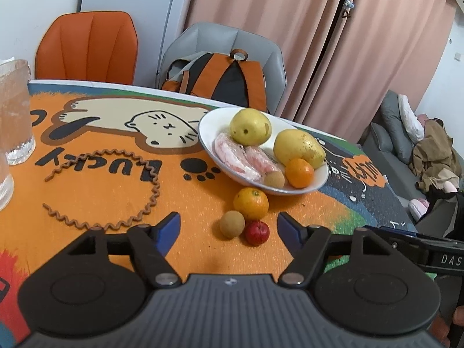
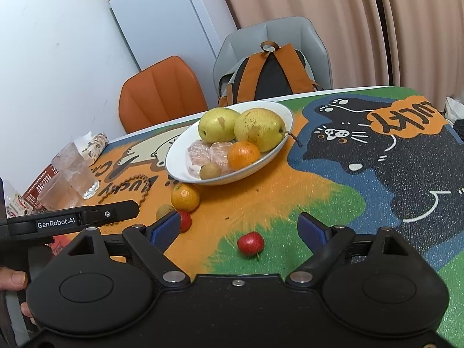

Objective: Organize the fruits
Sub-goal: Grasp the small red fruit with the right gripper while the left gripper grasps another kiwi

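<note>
In the left wrist view the left gripper (image 1: 229, 227) sits at the bottom centre of the frame with its blue-tipped jaws spread wide and nothing between them. Just ahead of the gap, three loose fruits cluster on the cat-print table mat (image 1: 101, 191): a mandarin (image 1: 250, 203) farthest up, a brown longan (image 1: 232, 224) at its lower left and a small red fruit (image 1: 256, 233) at its lower right, all three touching or nearly so. Above them, right of centre, stands a white plate (image 1: 208, 124) holding two yellow pears (image 1: 250, 126), wrapped pink pomelo segments (image 1: 235, 156), a second mandarin (image 1: 299, 173) and a second longan (image 1: 274, 179). A wavy brown cord (image 1: 150, 200) loops across the mat at centre left, and a frosted glass (image 1: 16, 110) stands at the left edge. An orange chair (image 1: 87, 46) and a grey chair with a backpack (image 1: 223, 78) fill the upper part of the frame.

In the right wrist view the right gripper (image 2: 239, 229) is likewise fully open and empty, low in the frame. A second small red fruit (image 2: 250, 243) lies alone on the green patch of the mat between its fingers, touching neither. The left gripper's black arm enters from the left edge, and the loose cluster sits beside the left blue fingertip (image 2: 163, 227).
</note>
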`<action>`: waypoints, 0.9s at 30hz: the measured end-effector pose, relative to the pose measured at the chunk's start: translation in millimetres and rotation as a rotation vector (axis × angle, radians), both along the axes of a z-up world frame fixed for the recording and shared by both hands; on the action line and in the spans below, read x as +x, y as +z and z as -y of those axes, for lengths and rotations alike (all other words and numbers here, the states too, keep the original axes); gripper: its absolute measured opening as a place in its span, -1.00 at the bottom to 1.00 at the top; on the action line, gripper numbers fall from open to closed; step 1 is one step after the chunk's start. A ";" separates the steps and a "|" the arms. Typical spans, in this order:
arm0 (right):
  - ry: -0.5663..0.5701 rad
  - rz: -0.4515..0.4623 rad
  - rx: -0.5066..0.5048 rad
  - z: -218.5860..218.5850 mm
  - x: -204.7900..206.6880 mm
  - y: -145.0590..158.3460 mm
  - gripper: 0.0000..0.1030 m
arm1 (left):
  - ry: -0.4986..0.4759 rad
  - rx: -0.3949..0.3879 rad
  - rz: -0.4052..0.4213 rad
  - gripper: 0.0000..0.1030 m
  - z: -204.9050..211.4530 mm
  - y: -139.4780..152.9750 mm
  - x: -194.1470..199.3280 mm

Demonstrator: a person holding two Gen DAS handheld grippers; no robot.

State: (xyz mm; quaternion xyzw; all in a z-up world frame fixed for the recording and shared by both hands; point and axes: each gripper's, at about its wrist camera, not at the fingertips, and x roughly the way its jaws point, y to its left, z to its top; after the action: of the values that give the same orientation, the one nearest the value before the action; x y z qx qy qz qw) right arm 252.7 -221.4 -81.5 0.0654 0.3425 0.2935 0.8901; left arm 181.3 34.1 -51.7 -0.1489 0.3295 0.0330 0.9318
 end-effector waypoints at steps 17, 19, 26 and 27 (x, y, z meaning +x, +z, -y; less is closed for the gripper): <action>0.024 -0.002 -0.078 -2.1 -9.1 -17.1 0.62 | -0.024 0.014 -0.040 0.08 1.3 -14.0 -7.3; 0.025 0.002 -0.090 -3.9 -8.4 -19.4 0.56 | -0.022 0.012 -0.041 0.03 0.6 -15.8 -6.3; 0.015 -0.002 -0.117 -8.9 -2.1 -27.5 0.30 | -0.006 -0.001 -0.045 -0.18 -4.2 -22.7 0.6; 0.016 -0.002 -0.118 -9.7 -1.2 -28.1 0.28 | -0.005 -0.001 -0.045 -0.19 -4.1 -22.7 1.8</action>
State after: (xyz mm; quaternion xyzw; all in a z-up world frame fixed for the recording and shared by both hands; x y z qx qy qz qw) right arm 251.6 -211.7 -109.7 0.0102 0.3607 0.2797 0.8897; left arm 183.1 38.2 -74.4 -0.1477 0.3508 0.0337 0.9241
